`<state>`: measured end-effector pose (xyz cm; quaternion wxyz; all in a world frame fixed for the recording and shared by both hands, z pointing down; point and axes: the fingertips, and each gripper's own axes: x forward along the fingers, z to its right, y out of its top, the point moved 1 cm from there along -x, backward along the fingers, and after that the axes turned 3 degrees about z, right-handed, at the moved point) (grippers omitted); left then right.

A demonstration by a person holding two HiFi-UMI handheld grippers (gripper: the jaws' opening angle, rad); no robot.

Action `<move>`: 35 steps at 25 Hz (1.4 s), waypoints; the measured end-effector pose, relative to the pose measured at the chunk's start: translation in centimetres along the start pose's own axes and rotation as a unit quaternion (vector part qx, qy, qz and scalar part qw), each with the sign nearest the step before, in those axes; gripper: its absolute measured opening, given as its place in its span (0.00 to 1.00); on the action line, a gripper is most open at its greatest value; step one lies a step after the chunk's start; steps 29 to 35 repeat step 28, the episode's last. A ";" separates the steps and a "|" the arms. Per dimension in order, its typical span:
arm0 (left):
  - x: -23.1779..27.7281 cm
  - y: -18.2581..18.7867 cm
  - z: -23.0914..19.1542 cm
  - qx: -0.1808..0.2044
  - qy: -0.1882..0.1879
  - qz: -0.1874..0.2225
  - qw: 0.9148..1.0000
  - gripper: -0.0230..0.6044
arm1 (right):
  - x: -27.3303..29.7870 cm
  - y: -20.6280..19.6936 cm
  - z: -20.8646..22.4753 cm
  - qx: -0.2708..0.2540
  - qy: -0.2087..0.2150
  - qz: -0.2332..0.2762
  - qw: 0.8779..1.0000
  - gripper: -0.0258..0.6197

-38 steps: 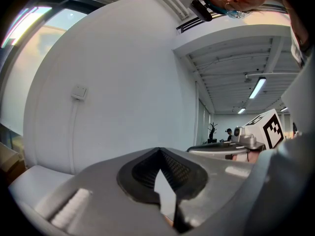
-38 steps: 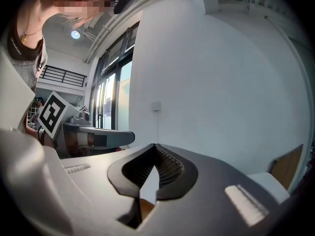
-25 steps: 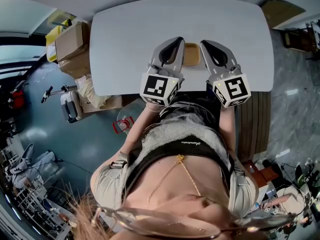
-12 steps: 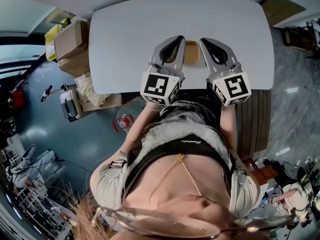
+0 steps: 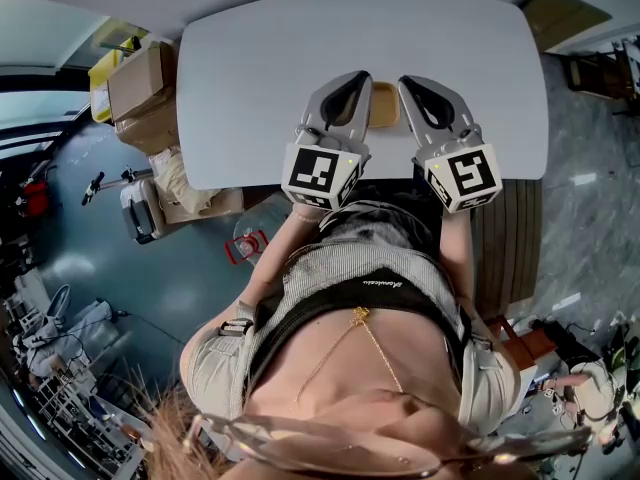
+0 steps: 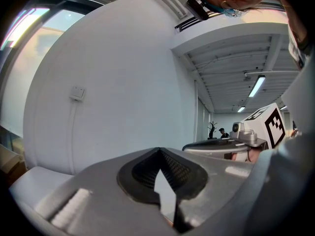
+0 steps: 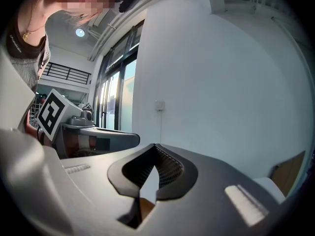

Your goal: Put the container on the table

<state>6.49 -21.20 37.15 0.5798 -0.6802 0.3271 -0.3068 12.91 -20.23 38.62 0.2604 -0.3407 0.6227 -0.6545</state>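
A small tan container (image 5: 384, 105) hangs just above the near half of the grey-white table (image 5: 280, 58), held between my two grippers. My left gripper (image 5: 347, 98) is at its left side and my right gripper (image 5: 425, 100) at its right side. In the left gripper view the jaws of the left gripper (image 6: 158, 152) meet at the tips, with a tan sliver of the container (image 6: 170, 221) low between them. The right gripper (image 7: 155, 147) is likewise shut, with a tan piece of the container (image 7: 145, 208) showing below its tips.
Cardboard boxes (image 5: 140, 83) are stacked on the floor left of the table. A small suitcase (image 5: 140, 213) stands below them. A slatted wooden piece (image 5: 505, 238) stands at the table's near right corner. My body is close against the table's near edge.
Both grippers and the container have edged slightly farther over the table; the grip has not changed.
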 end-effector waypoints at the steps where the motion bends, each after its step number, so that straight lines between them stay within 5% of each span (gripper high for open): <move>1: 0.0 0.0 0.0 0.000 0.000 0.000 1.000 0.04 | 0.0 0.0 0.0 0.000 0.000 -0.001 1.000 0.08; 35: 0.4 0.0 -0.2 -0.006 0.009 -0.003 1.000 0.04 | 0.1 -0.1 0.6 0.003 -0.002 -0.010 1.000 0.08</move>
